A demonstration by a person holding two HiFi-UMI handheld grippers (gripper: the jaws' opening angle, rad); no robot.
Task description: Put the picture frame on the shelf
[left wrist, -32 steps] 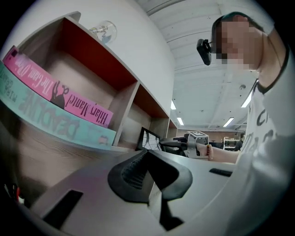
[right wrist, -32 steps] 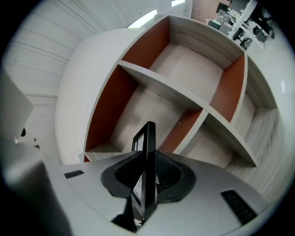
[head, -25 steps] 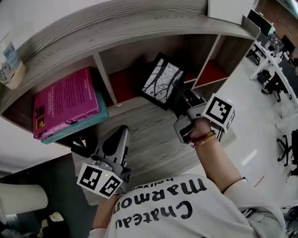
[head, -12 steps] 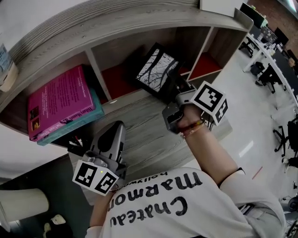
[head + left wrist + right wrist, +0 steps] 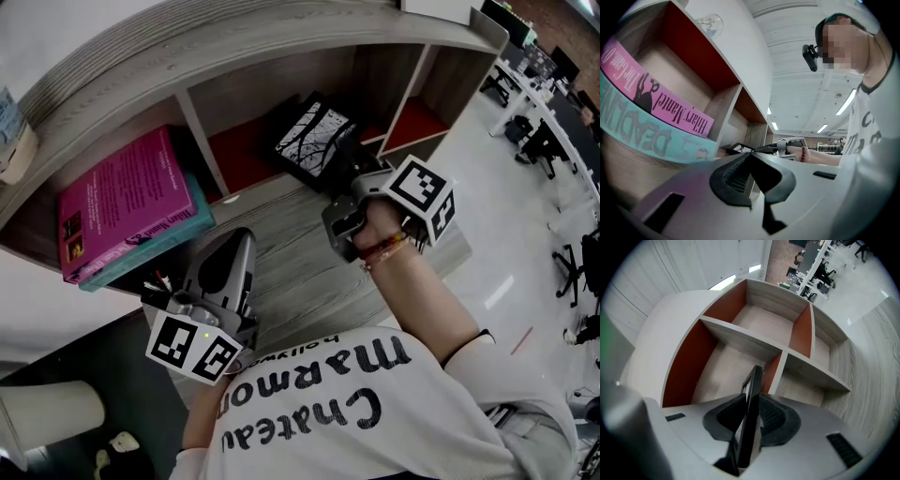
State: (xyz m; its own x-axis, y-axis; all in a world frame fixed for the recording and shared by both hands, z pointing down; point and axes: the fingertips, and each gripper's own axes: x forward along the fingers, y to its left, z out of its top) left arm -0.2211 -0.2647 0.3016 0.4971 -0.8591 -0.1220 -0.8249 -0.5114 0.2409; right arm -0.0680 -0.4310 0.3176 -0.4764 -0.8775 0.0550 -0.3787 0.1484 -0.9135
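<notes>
The picture frame (image 5: 314,141) is black, with a black-and-white tree print. It is held tilted at the mouth of the wooden shelf's (image 5: 281,42) middle red-backed compartment. My right gripper (image 5: 349,169) is shut on its lower right edge. In the right gripper view the frame (image 5: 753,380) stands edge-on between the pads of the right gripper (image 5: 751,405), with the shelf compartments behind it. My left gripper (image 5: 240,246) rests low over the wooden ledge (image 5: 291,253), shut and empty. In the left gripper view the left gripper (image 5: 750,157) points along the shelf front.
A pink book (image 5: 127,197) lies on a teal book (image 5: 155,246) in the left compartment. A jar (image 5: 11,141) stands on the shelf top at left, a white box (image 5: 441,7) at right. Office desks and chairs (image 5: 553,131) lie beyond the shelf's right end.
My right gripper has carried the frame a little up and left, closer to the middle compartment. The left gripper has barely moved.
</notes>
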